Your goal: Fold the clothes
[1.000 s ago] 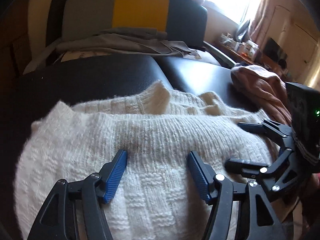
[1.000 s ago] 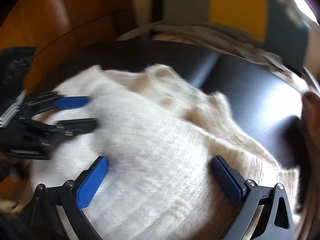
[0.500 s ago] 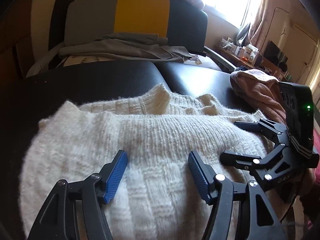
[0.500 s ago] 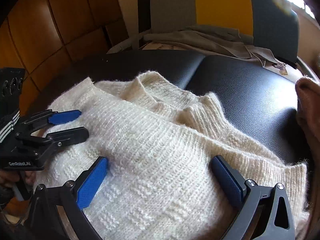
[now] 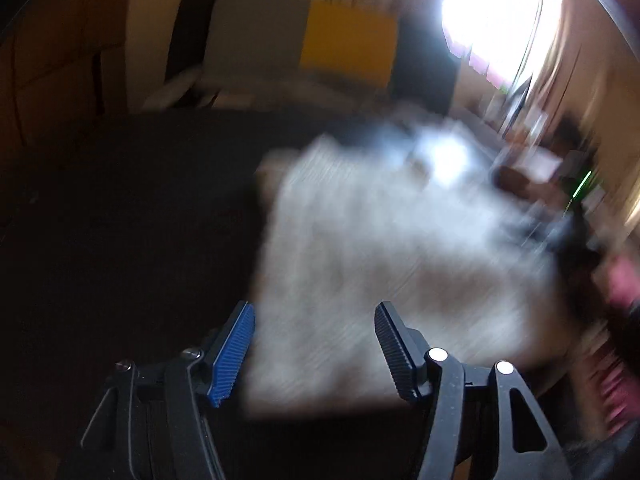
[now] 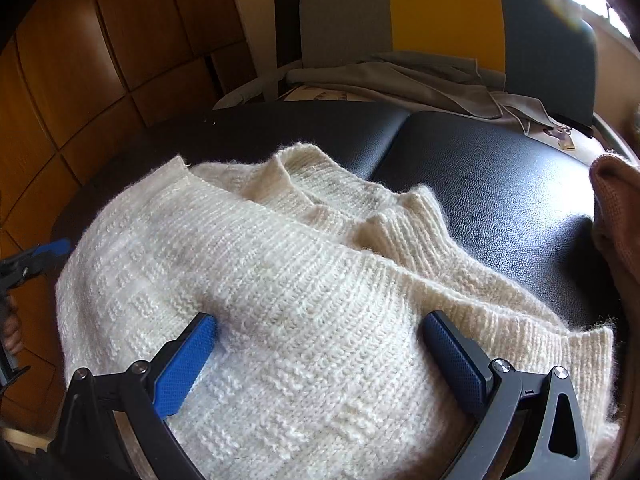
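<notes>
Left hand-held gripper [image 5: 314, 346] is closing its jaws at the cream chunky-knit sweater's [image 6: 304, 304] left edge, nothing pinched yet; right hand-held gripper [image 6: 318, 354] sits spread wide over its near middle on the black padded bench [image 6: 500, 184].

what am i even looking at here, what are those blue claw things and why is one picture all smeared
Each picture comes from a small wide-angle camera fixed to a hand-held tool, looking forward along its two fingers. A person holds one tool in each hand; there is no robot arm. The blue strips are the finger pads.

The sharp picture is the right tool's view. The right gripper stands open with its pads on a cream knitted sweater, which lies on a black padded surface. It pinches nothing.

The smeared picture is the left tool's view, blurred by motion. The left gripper is beside the sweater's edge, its jaws closing, with nothing gripped between them.

A brownish garment lies at the right edge, and grey cloth on the chair behind.
</notes>
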Demonstrator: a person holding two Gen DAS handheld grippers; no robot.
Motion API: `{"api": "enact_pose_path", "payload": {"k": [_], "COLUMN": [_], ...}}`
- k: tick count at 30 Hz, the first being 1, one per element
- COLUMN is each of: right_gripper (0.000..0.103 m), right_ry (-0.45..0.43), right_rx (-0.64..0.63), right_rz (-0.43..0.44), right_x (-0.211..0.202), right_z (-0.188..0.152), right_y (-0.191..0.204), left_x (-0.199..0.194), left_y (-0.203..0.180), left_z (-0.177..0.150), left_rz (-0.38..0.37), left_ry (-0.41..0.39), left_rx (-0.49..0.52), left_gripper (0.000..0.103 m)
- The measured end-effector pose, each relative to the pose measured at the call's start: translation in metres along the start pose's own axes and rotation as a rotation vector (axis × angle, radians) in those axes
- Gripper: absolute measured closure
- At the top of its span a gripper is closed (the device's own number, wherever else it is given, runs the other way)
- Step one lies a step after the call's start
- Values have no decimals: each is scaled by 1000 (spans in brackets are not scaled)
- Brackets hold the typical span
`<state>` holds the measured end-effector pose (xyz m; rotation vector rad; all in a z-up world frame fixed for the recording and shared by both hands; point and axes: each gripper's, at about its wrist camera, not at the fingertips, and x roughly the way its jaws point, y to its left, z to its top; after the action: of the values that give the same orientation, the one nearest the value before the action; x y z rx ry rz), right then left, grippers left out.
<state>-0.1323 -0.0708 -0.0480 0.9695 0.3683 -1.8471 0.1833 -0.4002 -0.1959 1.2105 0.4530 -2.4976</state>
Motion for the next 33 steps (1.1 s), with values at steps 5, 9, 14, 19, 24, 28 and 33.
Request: {"api": "enact_pose_path", "payload": {"k": [5, 9, 14, 19, 24, 28, 33], "right_gripper": [0, 0, 0, 0, 0, 0, 0], "right_ry": [0, -1, -3, -5, -8, -13, -17], "right_rx": [-1, -1, -2, 0, 5, 12, 23], "right_rz": [0, 0, -1, 1, 9, 17, 19], "right_x": [0, -1, -2, -3, -3, -3, -3], "right_z": [0, 0, -1, -1, -1, -1, -1], "right_y": [0, -1, 0, 1, 0, -2, -2], "left_x": [5, -1, 27, 87, 109, 123, 109], "left_y": [20, 55, 87, 88, 79, 72, 77], "left_z": [-5, 16, 67, 96, 104, 101, 92], "left_rz": [-74, -290, -426, -528, -627, -700, -667], "left_ry": [23, -38, -44, 109, 152, 212, 124], "left_rx": [-111, -279, -305, -276, -210, -253, -337], "left_gripper": [47, 46, 40, 38, 37, 75, 84]}}
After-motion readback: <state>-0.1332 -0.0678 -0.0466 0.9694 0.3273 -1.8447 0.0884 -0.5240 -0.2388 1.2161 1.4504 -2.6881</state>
